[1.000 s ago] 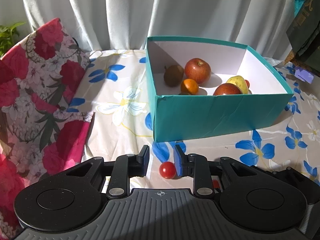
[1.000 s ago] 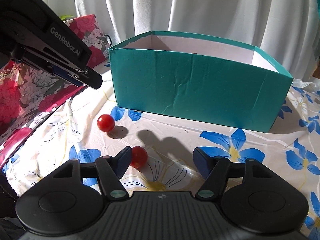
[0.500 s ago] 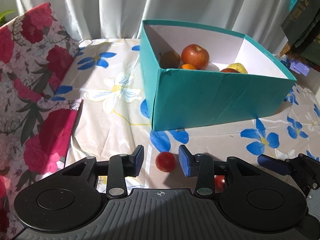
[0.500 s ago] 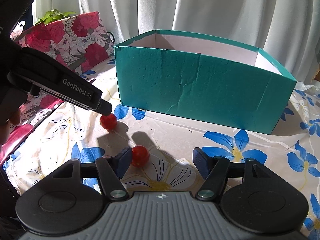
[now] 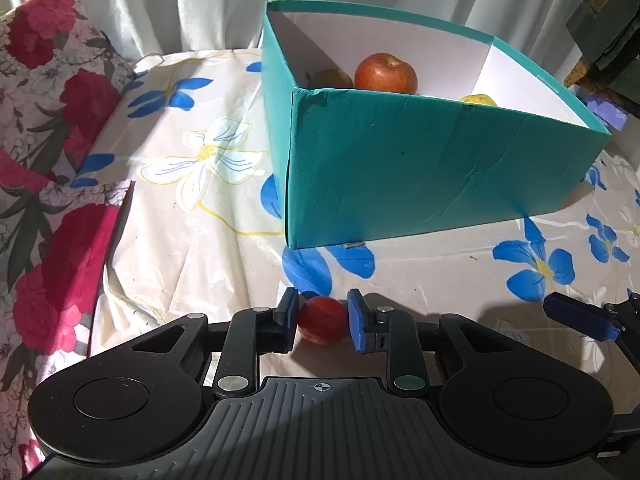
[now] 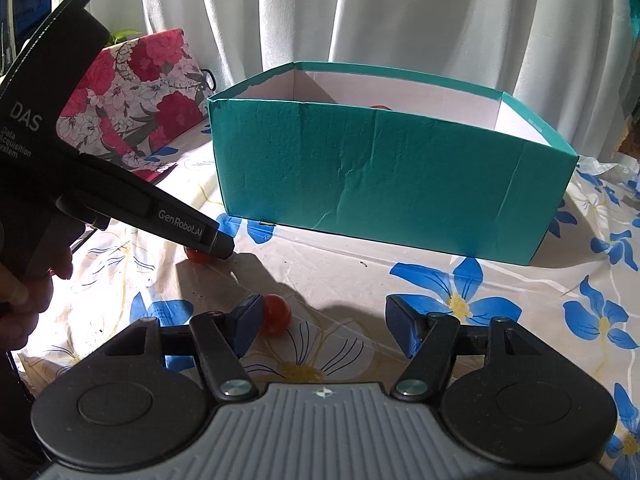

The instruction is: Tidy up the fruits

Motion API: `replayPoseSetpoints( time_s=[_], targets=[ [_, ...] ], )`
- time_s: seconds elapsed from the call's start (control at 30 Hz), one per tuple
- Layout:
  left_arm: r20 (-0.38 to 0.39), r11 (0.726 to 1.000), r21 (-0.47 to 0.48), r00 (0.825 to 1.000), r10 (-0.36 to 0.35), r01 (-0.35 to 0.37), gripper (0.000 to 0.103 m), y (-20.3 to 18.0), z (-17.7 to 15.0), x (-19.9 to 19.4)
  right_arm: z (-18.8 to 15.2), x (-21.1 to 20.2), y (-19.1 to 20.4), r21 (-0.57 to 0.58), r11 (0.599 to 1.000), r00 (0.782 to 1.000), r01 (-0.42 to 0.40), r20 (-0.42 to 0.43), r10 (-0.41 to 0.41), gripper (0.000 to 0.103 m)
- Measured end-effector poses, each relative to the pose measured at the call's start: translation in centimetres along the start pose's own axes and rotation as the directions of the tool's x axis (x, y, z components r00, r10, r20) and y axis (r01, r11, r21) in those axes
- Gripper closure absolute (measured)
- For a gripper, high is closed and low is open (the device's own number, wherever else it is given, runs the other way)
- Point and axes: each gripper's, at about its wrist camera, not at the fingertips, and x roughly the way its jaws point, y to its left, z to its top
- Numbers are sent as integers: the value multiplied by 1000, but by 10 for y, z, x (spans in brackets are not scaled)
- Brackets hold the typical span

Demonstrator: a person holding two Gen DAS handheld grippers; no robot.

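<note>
The left tongs [image 5: 322, 320] have come down since a moment ago and are now clamped on one cherry tomato [image 5: 320, 319] on the tabletop [image 5: 440, 276]. It is ready to be lifted into the teal box [image 5: 420, 168], whose near wall stands high just ahead. The right tongs [image 6: 322, 322] stand apart; a second tomato [image 6: 276, 313] lies beside the left finger.

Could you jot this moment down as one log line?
left gripper: shut on cherry tomato | right gripper: open, second tomato at its left finger | teal box: holds fruit
</note>
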Motion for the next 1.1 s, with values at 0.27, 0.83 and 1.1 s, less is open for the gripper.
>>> replayPoseSetpoints(
  time_s=[0.27, 0.83, 1.1],
  targets=[
    [8, 999, -33, 1000, -8, 8, 75, 5, -1, -14, 1, 1, 2, -9, 1000, 1000, -12, -3, 12, 36],
    [94, 998, -68, 996, -7, 13, 74, 16, 10, -57, -1, 20, 27, -72, 994, 994, -83, -84, 77, 61],
    [92, 998, -60, 996, -19, 25, 74, 14, 10, -61, -1, 19, 26, -83, 992, 993, -99, -75, 93, 79]
  ],
)
